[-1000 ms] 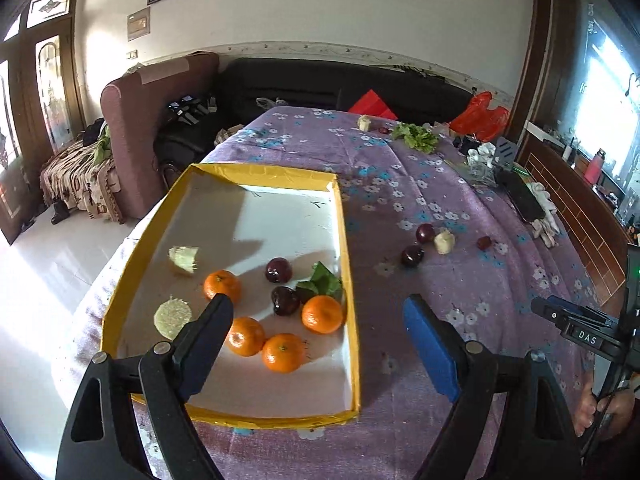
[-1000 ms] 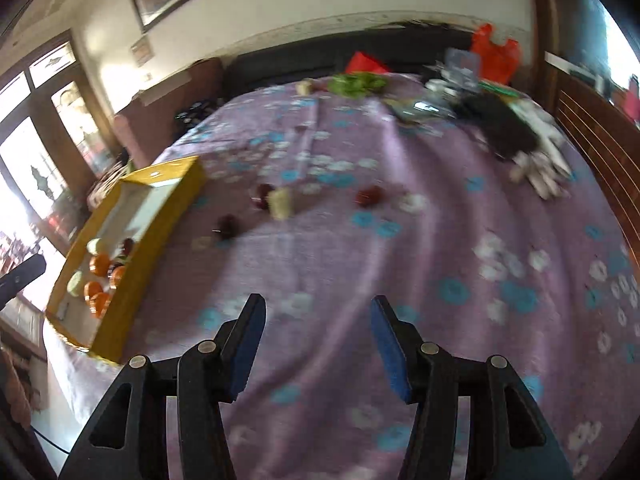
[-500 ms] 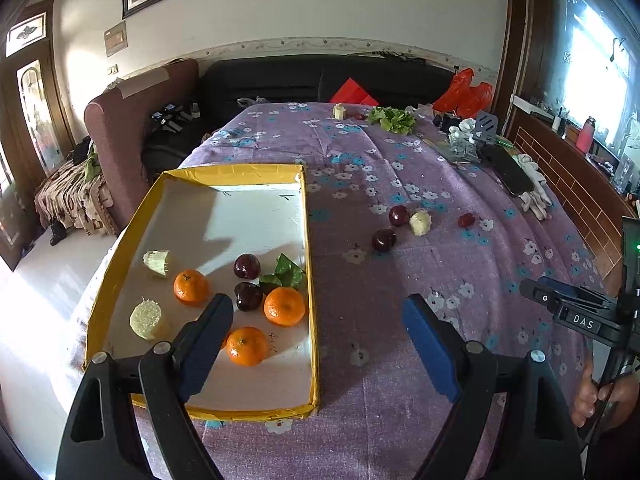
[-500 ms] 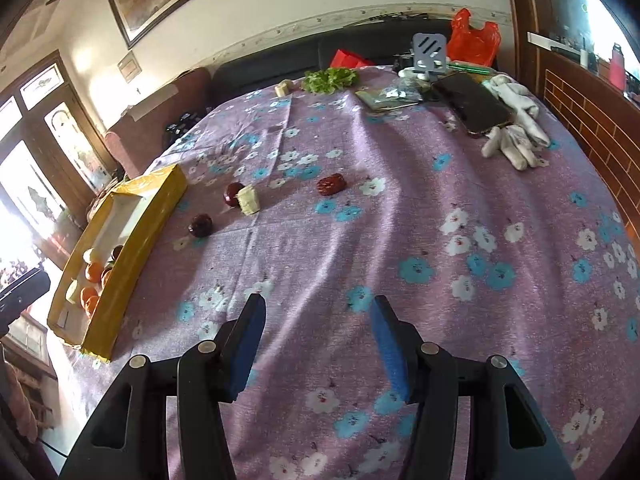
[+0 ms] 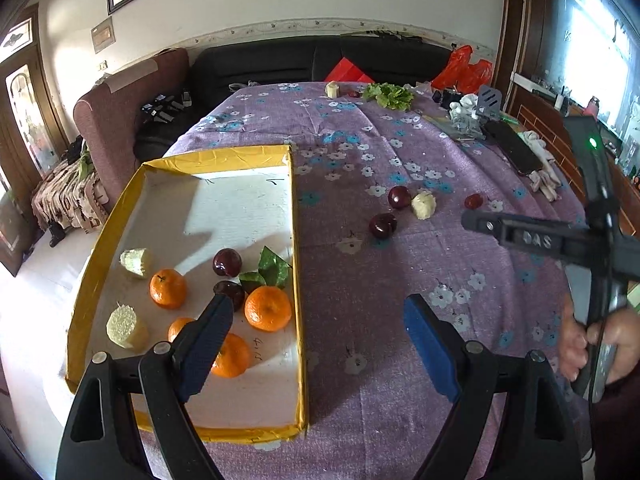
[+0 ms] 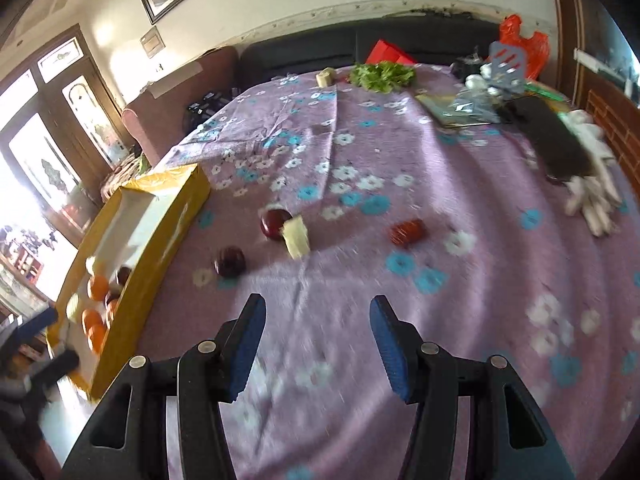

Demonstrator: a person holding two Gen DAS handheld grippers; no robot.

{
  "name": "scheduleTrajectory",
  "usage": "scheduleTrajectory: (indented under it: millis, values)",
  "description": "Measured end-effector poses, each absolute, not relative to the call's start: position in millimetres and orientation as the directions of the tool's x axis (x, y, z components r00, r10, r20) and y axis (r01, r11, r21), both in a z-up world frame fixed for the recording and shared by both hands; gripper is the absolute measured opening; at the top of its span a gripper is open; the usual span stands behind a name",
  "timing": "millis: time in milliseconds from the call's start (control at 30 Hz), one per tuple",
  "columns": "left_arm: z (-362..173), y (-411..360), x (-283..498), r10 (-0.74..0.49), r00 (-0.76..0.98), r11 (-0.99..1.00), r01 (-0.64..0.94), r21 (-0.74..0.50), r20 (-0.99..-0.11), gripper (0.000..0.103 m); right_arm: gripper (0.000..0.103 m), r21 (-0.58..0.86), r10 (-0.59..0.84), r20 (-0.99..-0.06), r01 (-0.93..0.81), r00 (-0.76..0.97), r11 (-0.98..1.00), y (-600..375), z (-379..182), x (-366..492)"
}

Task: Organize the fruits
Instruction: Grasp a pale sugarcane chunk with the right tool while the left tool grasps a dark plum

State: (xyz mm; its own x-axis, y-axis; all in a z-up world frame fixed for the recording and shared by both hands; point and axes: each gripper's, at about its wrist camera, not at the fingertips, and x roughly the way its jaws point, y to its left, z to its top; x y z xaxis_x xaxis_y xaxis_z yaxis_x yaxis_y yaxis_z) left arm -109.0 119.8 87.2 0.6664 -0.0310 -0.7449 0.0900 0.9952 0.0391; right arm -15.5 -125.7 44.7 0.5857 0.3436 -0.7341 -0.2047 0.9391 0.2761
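Observation:
A yellow-rimmed tray (image 5: 298,264) on the purple flowered tablecloth holds several oranges (image 5: 267,308), two dark plums (image 5: 227,262) and two pale corn pieces (image 5: 136,262). On the cloth to its right lie two dark plums (image 5: 383,225) (image 5: 399,197), a pale chunk (image 5: 423,205) and a small red fruit (image 5: 473,201). My left gripper (image 5: 316,332) is open and empty above the tray's right rim. My right gripper (image 6: 316,340) is open and empty over the cloth, short of a plum (image 6: 229,262), a second plum (image 6: 274,222), the pale chunk (image 6: 296,236) and the red fruit (image 6: 407,232).
At the table's far end lie green lettuce (image 5: 390,95), a corn piece (image 5: 332,89), a black phone (image 5: 512,148), white gloves (image 5: 542,164) and a red bag (image 5: 464,70). A sofa and armchair (image 5: 120,120) stand behind. The right gripper's body (image 5: 560,240) shows at the left view's right.
The left view has shifted so the tray sits further left and the loose fruit nearer. My right gripper has moved closer to the loose plums; its view is blurred by motion. Both stay open.

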Motion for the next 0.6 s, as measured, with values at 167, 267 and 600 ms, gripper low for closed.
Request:
scheduleTrajectory:
  millis: [167,267,600]
  values:
    - [86,119,-95,0.061,0.680,0.990,0.052,0.131,-0.731,0.086,0.059,0.240,0.324,-0.753,-0.219,0.573,0.946,-103,37,18]
    - [85,121,-88,0.074,0.676,0.988,0.049,0.145,-0.733,0.086,0.059,0.220,0.311,-0.766,-0.225,0.562,0.949,-91,29,33]
    - [79,127,-68,-0.032,0.630,0.996,0.080,0.025,-0.776,0.086,0.021,0.177,0.285,-0.779,-0.241,0.558,0.954,-76,16,44]
